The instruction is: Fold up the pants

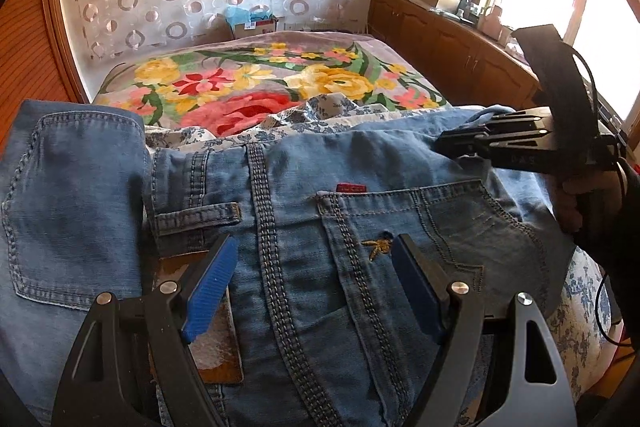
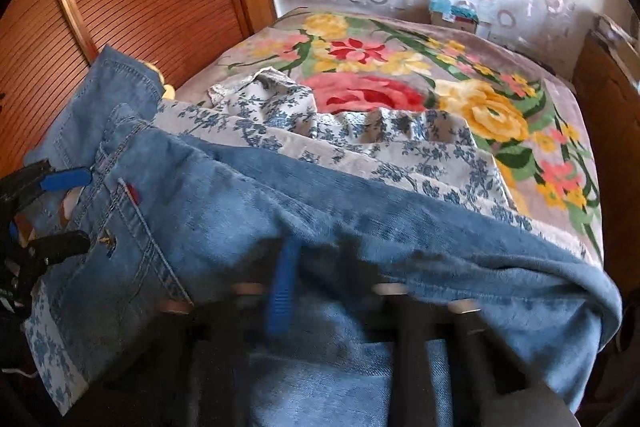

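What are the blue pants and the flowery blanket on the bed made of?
The pants look like faded blue denim: woven grain, thick double stitching, sewn pockets. The flowery blanket looks like soft, fuzzy plush, maybe fleece, since its printed flowers have blurry edges.

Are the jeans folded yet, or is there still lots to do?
Not yet. The jeans lie spread across the bed, back pocket up, no tidy fold showing. The right gripper has closed at the far denim edge, blurred in its own view. The left gripper hovers open. The folding itself is left.

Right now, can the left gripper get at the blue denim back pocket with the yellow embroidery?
Probably yes: the left gripper is open right above the blue denim back pocket, nothing lying between them.
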